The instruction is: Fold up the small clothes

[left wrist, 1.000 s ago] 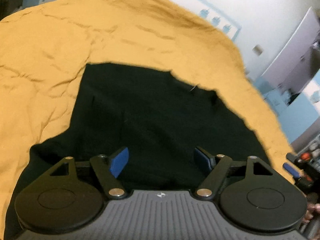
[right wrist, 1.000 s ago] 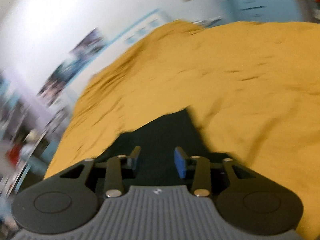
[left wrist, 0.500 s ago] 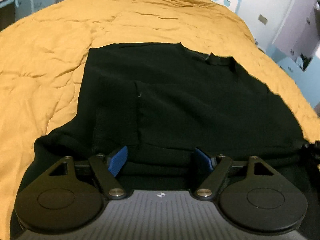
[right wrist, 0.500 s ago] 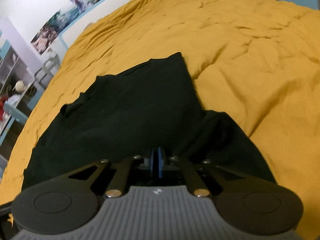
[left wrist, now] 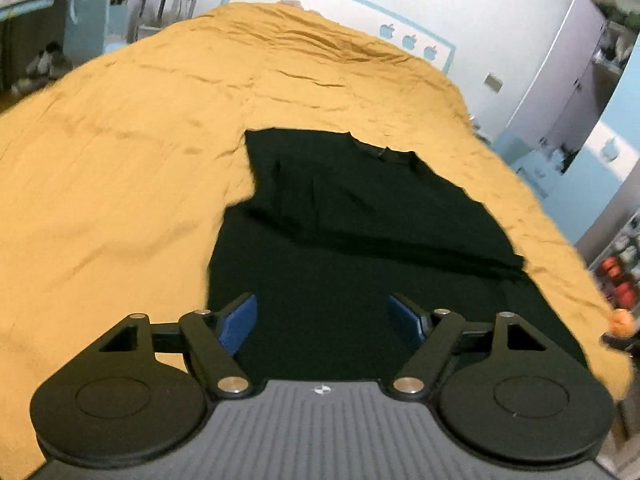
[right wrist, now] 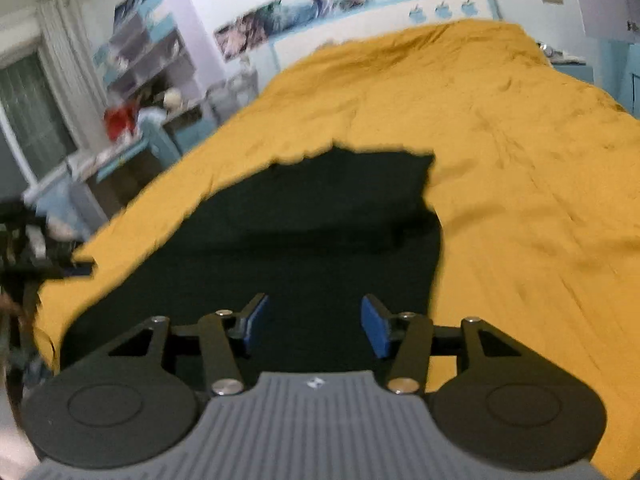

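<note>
A black garment [left wrist: 360, 240] lies spread on a mustard-yellow bedcover [left wrist: 120, 160], with a fold line across its middle and its collar at the far end. My left gripper [left wrist: 324, 320] is open and empty above the garment's near part. The garment shows in the right wrist view [right wrist: 312, 232] too, blurred. My right gripper [right wrist: 314, 324] is open and empty above the near part of the cloth, close to its right edge.
The bedcover [right wrist: 520, 160] fills most of both views. A headboard [left wrist: 400, 28] and wall stand beyond the bed. Shelves and a desk with clutter [right wrist: 140, 92] stand to the left of the bed, cupboards [left wrist: 560, 100] to the right.
My right gripper was shut on the garment half a second ago and is open now, having let it go. Both grippers have drawn back and up from the cloth.
</note>
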Tool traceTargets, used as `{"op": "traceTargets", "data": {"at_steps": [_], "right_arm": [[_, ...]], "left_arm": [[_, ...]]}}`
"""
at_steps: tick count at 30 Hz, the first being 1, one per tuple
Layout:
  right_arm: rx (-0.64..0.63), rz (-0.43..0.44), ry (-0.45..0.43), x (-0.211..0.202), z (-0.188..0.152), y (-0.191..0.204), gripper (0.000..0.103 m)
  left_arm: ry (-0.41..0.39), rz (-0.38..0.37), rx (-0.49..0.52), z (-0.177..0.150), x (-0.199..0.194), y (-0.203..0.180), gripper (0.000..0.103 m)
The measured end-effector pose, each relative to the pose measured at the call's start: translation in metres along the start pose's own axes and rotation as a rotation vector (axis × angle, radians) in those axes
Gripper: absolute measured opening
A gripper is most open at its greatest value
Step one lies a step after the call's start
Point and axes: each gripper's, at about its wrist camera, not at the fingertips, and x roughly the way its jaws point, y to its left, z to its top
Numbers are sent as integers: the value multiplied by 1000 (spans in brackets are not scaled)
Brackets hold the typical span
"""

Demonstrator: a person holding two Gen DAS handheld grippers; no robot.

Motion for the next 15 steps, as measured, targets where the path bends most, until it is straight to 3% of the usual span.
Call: {"op": "traceTargets", "data": {"at_steps": [7, 10, 13, 15], "right_arm": [[147, 78, 57, -36, -69, -34, 47], [201, 125, 81, -31, -83, -43, 47], [228, 140, 80, -29, -89, -48, 47], [245, 153, 97, -24, -92, -52, 47]], "left_arm": [[11, -178, -84, -56, -41, 49, 88], [-11, -203, -84, -71, -39, 62, 88], [-21, -280, -167, -79, -32, 76, 88], [-18, -291, -187, -81, -28, 81, 88]]}}
